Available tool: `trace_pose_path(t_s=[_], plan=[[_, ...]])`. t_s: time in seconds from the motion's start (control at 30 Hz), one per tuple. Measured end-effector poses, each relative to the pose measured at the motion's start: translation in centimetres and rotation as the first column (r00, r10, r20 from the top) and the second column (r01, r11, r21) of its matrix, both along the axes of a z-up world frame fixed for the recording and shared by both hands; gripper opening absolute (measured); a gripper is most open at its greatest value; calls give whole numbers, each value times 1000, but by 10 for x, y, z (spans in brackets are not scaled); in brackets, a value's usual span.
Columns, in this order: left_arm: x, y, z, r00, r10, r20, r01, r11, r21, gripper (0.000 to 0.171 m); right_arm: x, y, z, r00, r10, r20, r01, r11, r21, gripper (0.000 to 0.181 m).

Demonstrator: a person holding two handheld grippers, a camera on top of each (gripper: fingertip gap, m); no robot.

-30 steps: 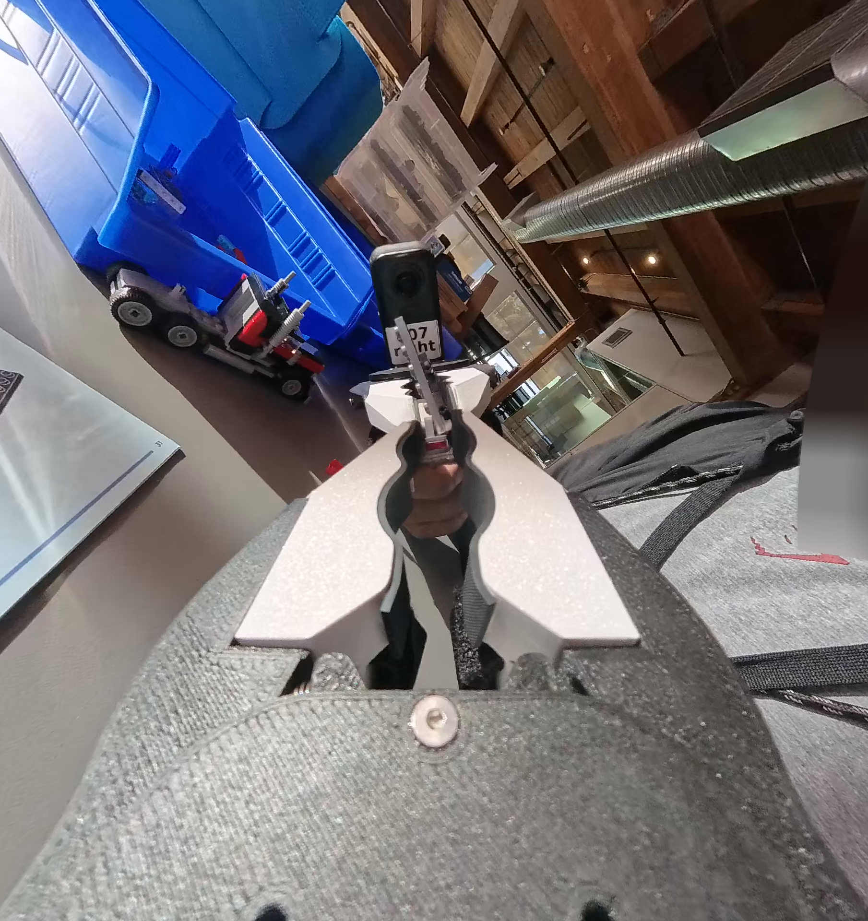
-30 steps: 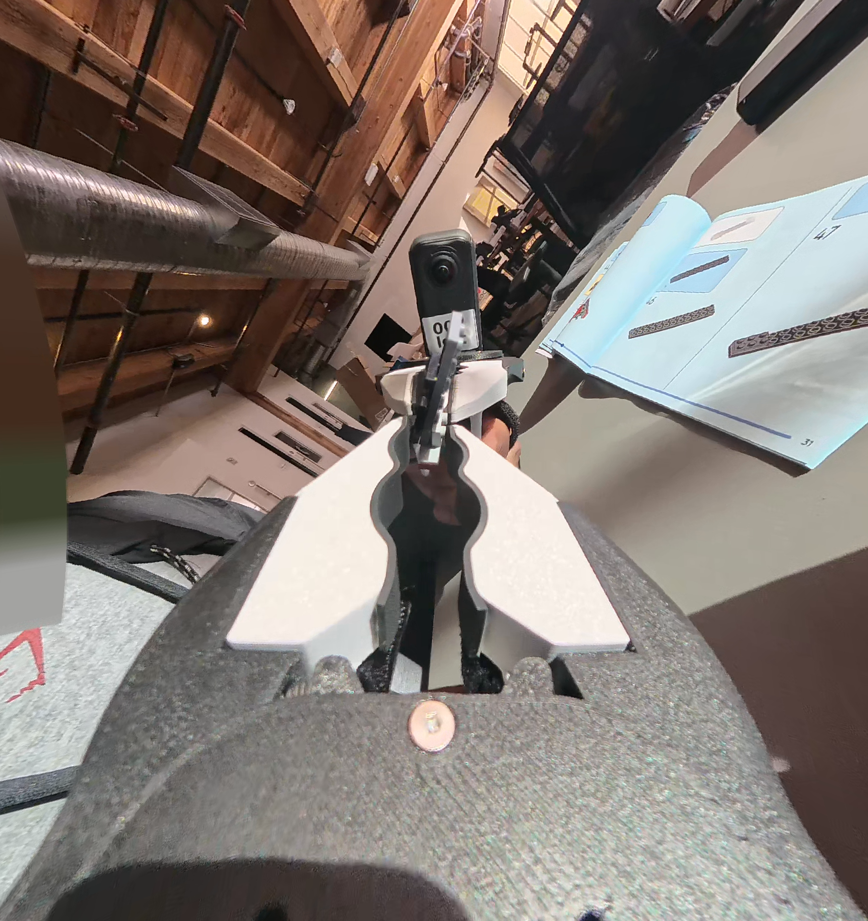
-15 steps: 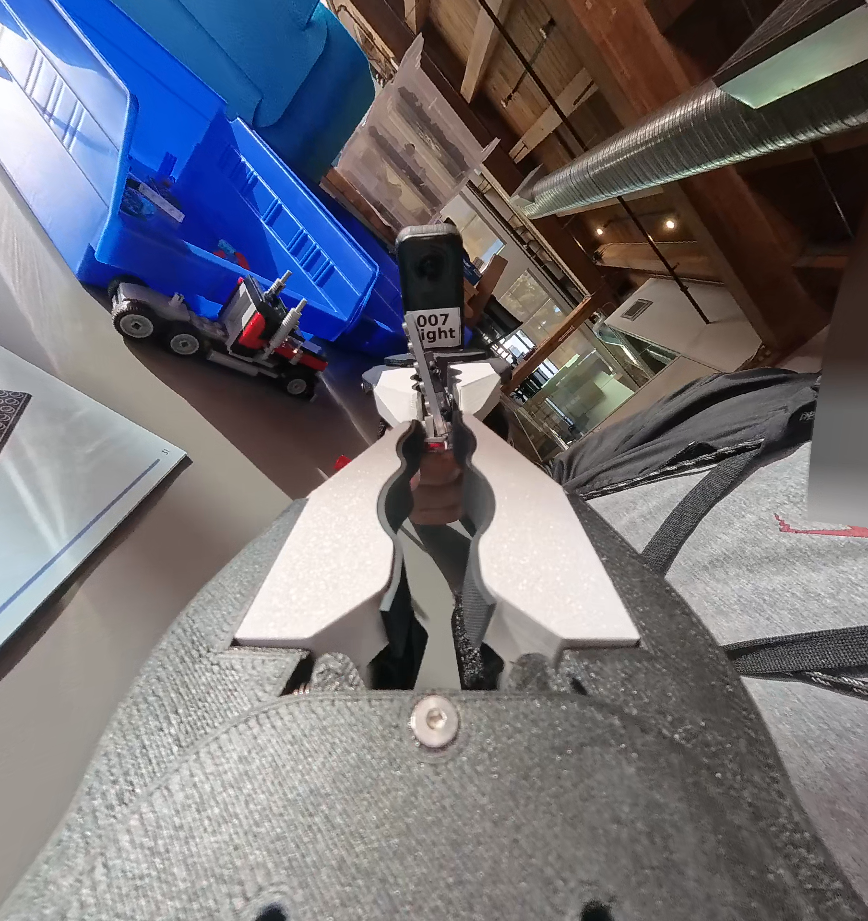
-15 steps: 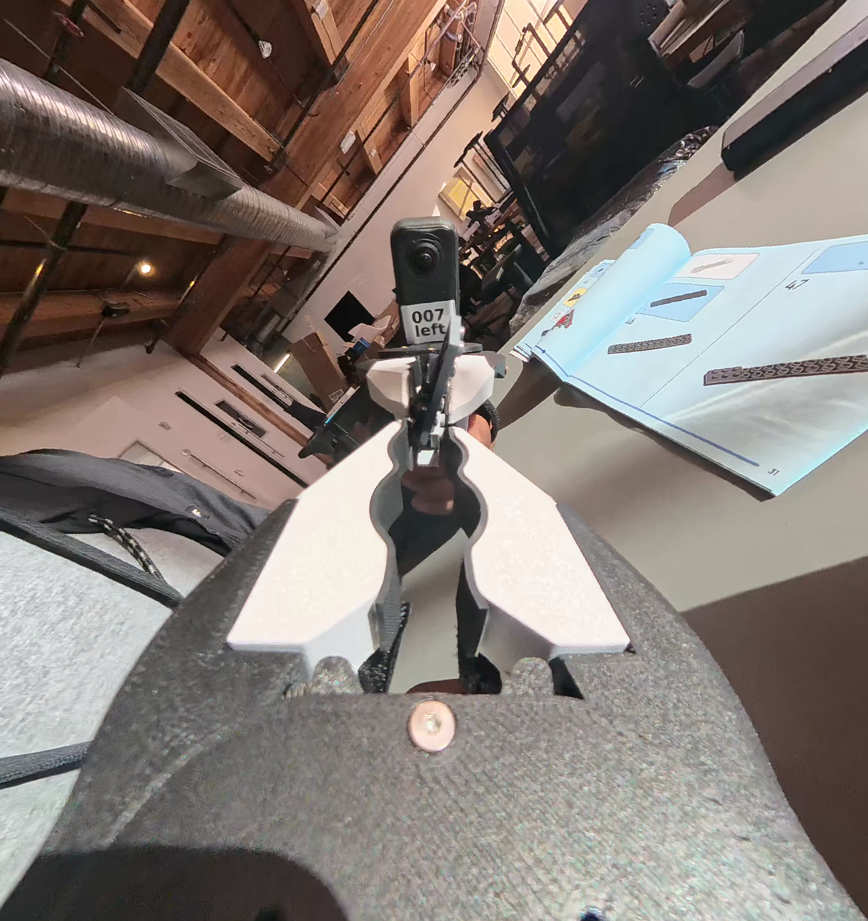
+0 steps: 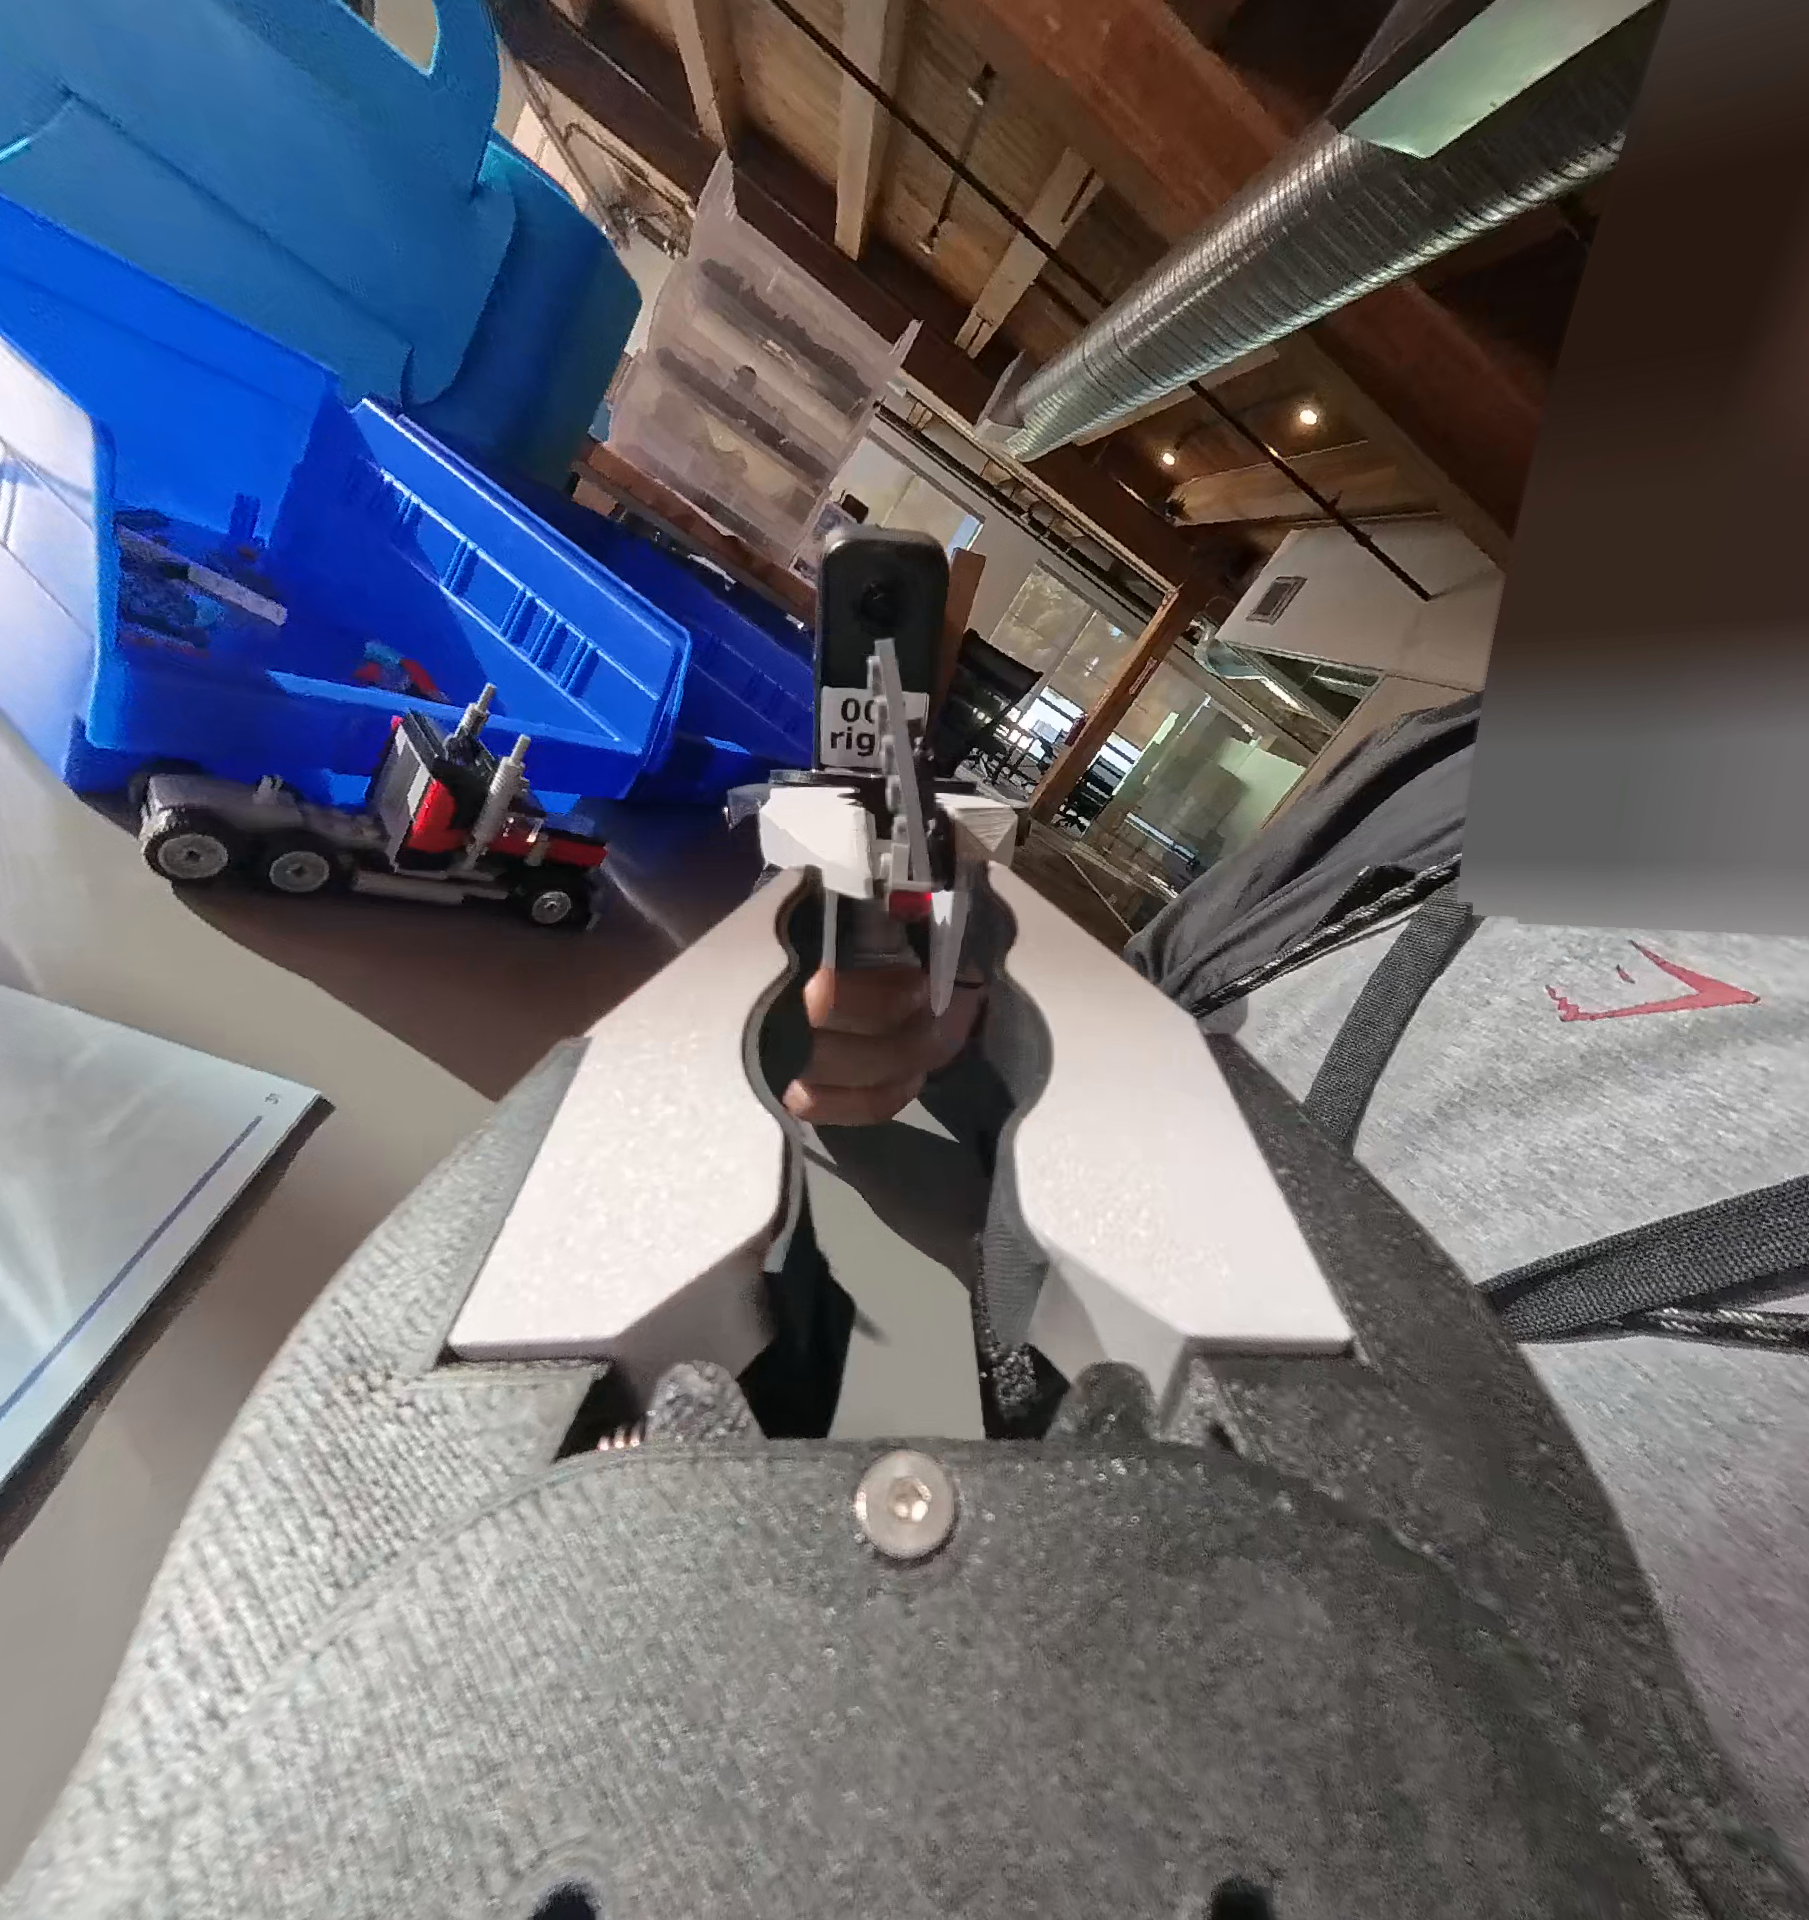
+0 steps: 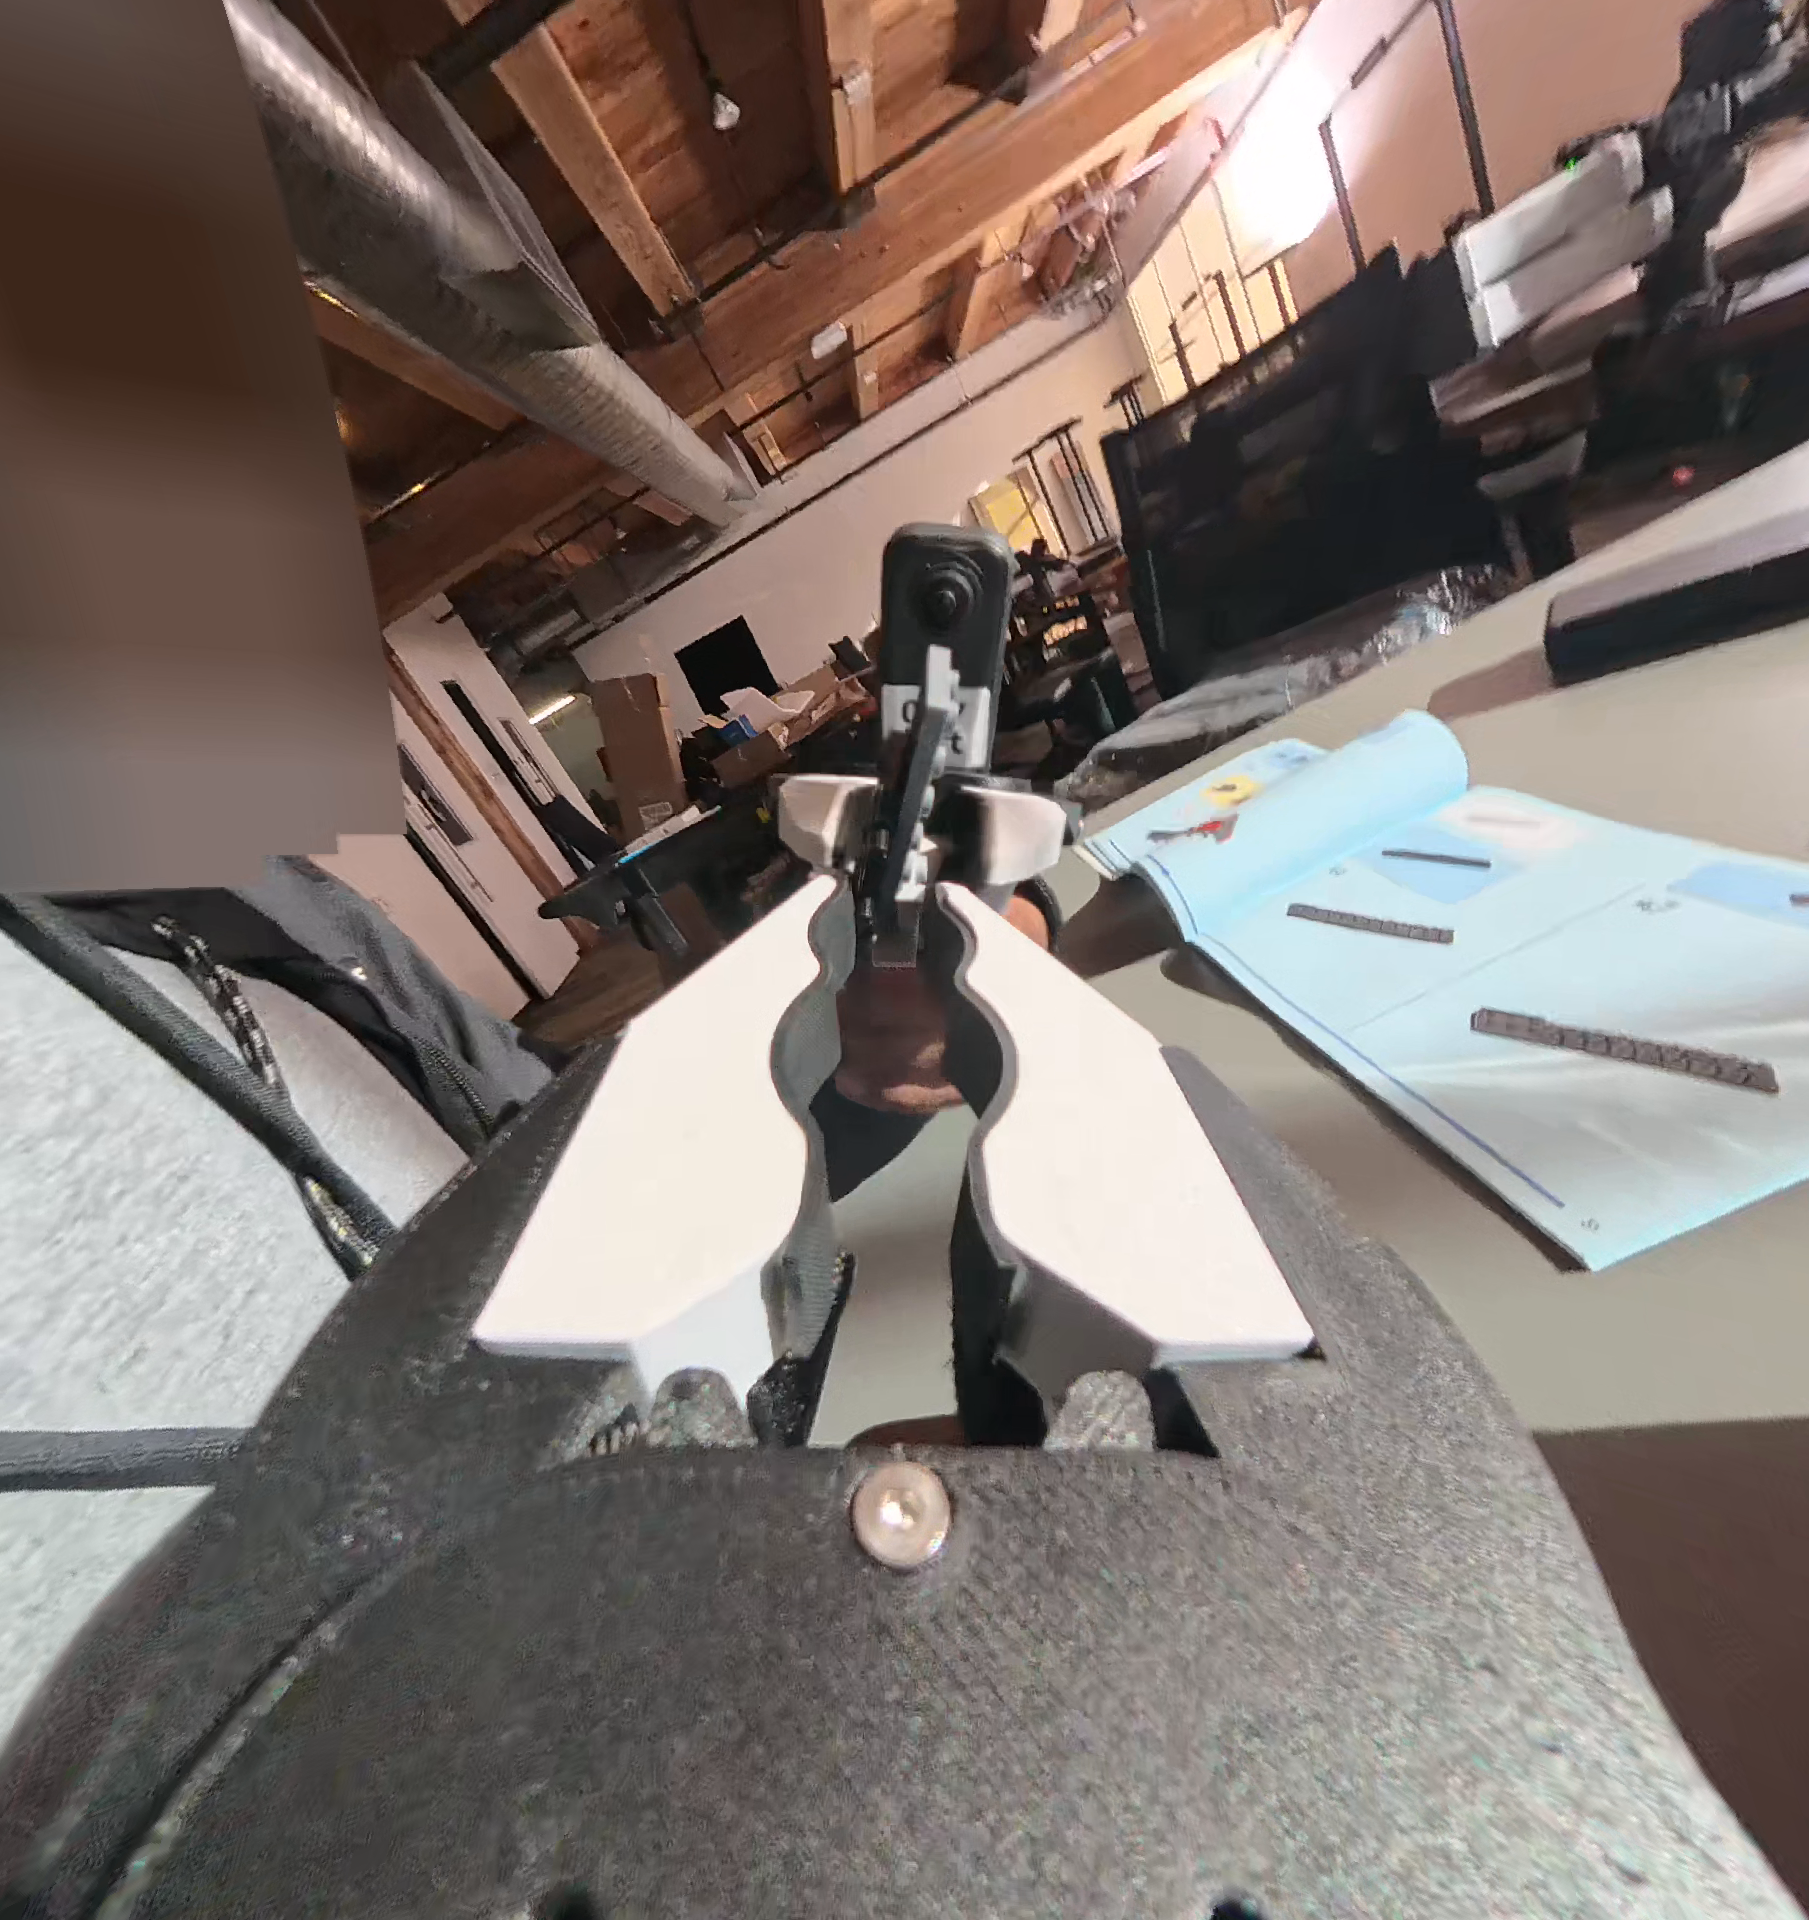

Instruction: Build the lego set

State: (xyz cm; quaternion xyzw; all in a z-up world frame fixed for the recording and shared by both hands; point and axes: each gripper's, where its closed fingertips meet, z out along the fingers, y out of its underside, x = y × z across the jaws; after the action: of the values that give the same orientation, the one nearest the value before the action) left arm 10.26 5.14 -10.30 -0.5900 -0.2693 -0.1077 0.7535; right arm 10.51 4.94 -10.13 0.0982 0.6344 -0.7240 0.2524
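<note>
A thin grey lego assembly (image 5: 902, 821) stands on edge, with studs along it and a small red piece at its lower end. My right gripper (image 6: 895, 891) is shut on it (image 6: 905, 831) in mid-air above the table. My left gripper (image 5: 889, 889) faces it head on. Its fingers (image 5: 671, 1122) stand apart on either side of the assembly's end without touching it. A finished black and red lego truck (image 5: 380, 831) stands on the table at the left. The open instruction booklet (image 6: 1502, 997) lies at the right, and its corner shows in the left wrist view (image 5: 79, 1195).
Blue parts bins (image 5: 412, 582) stand behind the truck, with a clear drawer organiser (image 5: 765, 416) farther back. A person's hand (image 5: 864, 1049) holds the right gripper's handle. A grey shirt with black straps (image 5: 1606, 1247) is close by. A dark flat object (image 6: 1710, 592) lies beyond the booklet. The grippers are tip to tip, or close to it. Left tips and right tips are each some 40 cm from the dark flat object (image 6: 1710, 592).
My left gripper's fingers have spread apart and let go of the assembly. The right gripper still holds it. Both grippers have tilted, so the table looks more level.
</note>
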Motion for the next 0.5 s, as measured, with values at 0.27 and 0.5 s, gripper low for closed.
trace_pose_path(t_s=[0.27,0.5], plan=[[14,5,20,985,26,-168,-23,1000,22,30,14,14,26,985,-29,-172,0,986,-166,15],[26,15,31,952,60,-299,-66,998,-9,26,22,15,28,971,-46,-234,1,982,-190,15]])
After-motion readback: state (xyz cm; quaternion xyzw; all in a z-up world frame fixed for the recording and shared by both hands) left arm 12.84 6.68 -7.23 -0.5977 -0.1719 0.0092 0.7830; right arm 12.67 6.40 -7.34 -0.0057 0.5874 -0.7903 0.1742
